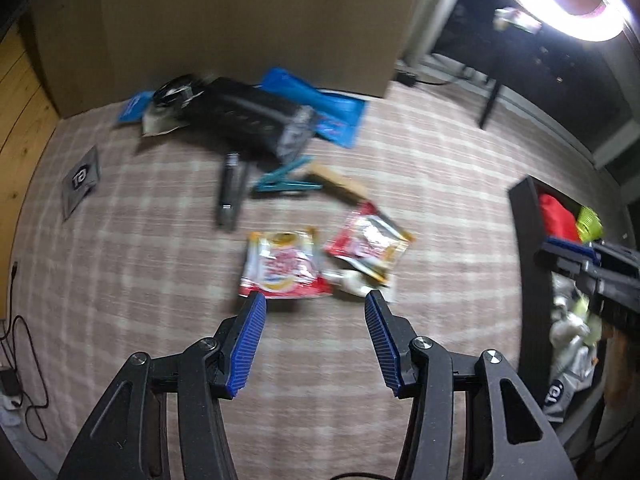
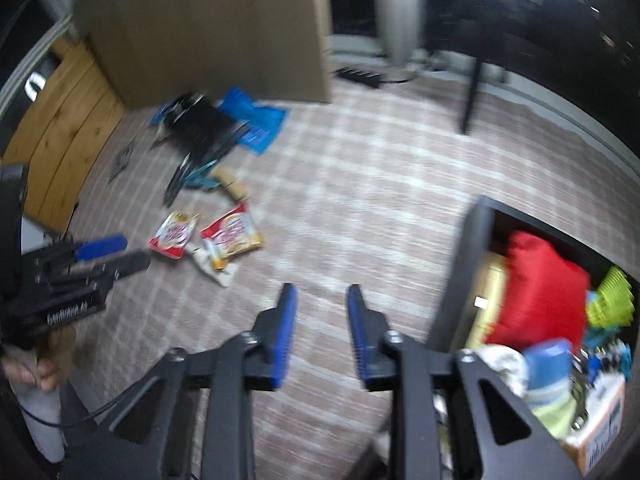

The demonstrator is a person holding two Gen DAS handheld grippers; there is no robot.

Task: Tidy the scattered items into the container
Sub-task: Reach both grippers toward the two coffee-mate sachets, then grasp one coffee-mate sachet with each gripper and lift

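2 snack packets [image 1: 286,266] lie side by side on the checked carpet [image 1: 420,184], red and white with some yellow, and a smaller pale wrapper [image 1: 356,282] rests just beside them on the near side. The left gripper [image 1: 316,338] hangs over the carpet just short of these packets, its blue pads [image 1: 248,344] spread apart with nothing between them. Farther off sits a loose heap: a black boxy item [image 1: 248,118] lying on blue plastic bags [image 1: 320,114], with a dark slim object [image 1: 230,190], a teal clip [image 1: 286,182] and a tan stick-shaped piece [image 1: 340,184] on its near side. A grey square packet [image 1: 80,180] lies alone, well to the left. Behind the heap stands a large cardboard box [image 1: 240,20].

The container [image 2: 464,272], a dark-walled bin, stands at the right of the carpet, well apart from the packets. It already holds a red cushion-like item [image 2: 540,296], something lime green [image 2: 612,296], a blue and pale cloth [image 2: 548,372] and other small things too blurred to tell. The right gripper [image 2: 320,336] is near the bin's left wall, over bare carpet, its pads parted and empty. All edges are smeared by motion blur.
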